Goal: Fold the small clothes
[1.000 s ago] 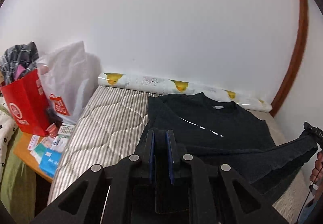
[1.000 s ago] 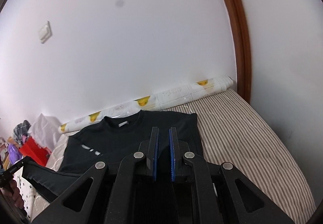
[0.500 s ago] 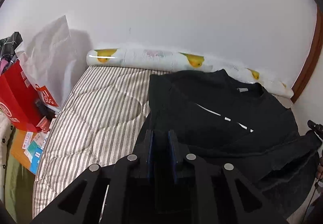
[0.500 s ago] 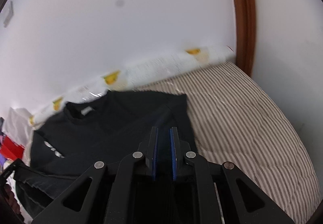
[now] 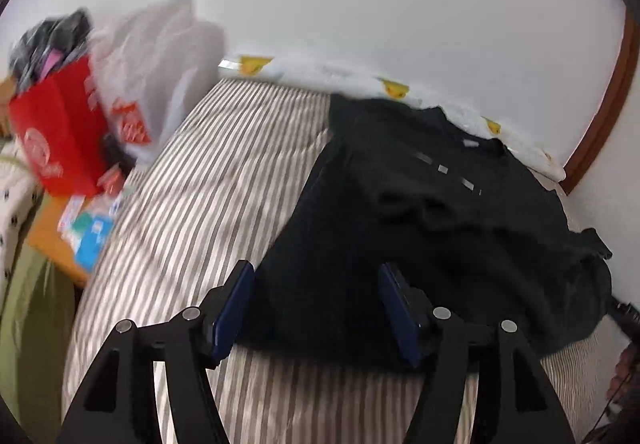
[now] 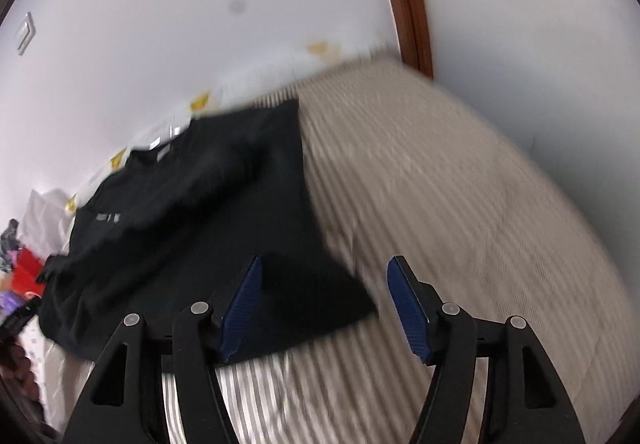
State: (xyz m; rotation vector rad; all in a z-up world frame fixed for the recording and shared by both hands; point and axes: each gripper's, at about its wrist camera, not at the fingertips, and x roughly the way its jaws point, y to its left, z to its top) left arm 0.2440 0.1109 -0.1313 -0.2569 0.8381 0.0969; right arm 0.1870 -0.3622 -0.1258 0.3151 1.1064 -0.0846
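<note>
1. Left gripper [image 5: 316, 308]: blue-padded fingers [image 5: 234, 308] spread wide apart, holding nothing; the near hem of the garment lies between and beyond them.
2. Right gripper [image 6: 325, 308]: fingers likewise spread wide and empty; the garment's near right corner lies between them, the left pad [image 6: 242, 308] over dark cloth.
3. Black shirt [image 5: 420, 219]: lies on the bed with its collar toward the wall and its lower part doubled up over the chest, forming a rumpled fold; a row of pale marks shows on the chest.
4. Striped mattress [image 5: 200, 195]: bears the shirt; bare striped surface shows on both sides of it.
5. Duck-print roll [image 5: 320, 73]: lies along the wall at the head of the mattress, just behind the collar.
6. Red paper bag [image 5: 60, 131]: stands upright beside the bed, stuffed with grey and pink cloth that bulges above its rim; the view is blurred.
7. White plastic bag [image 5: 156, 63]: stands against the red bag; contents hidden.
8. Small packets [image 5: 90, 228]: lie loose on an orange surface below the bags.
</note>
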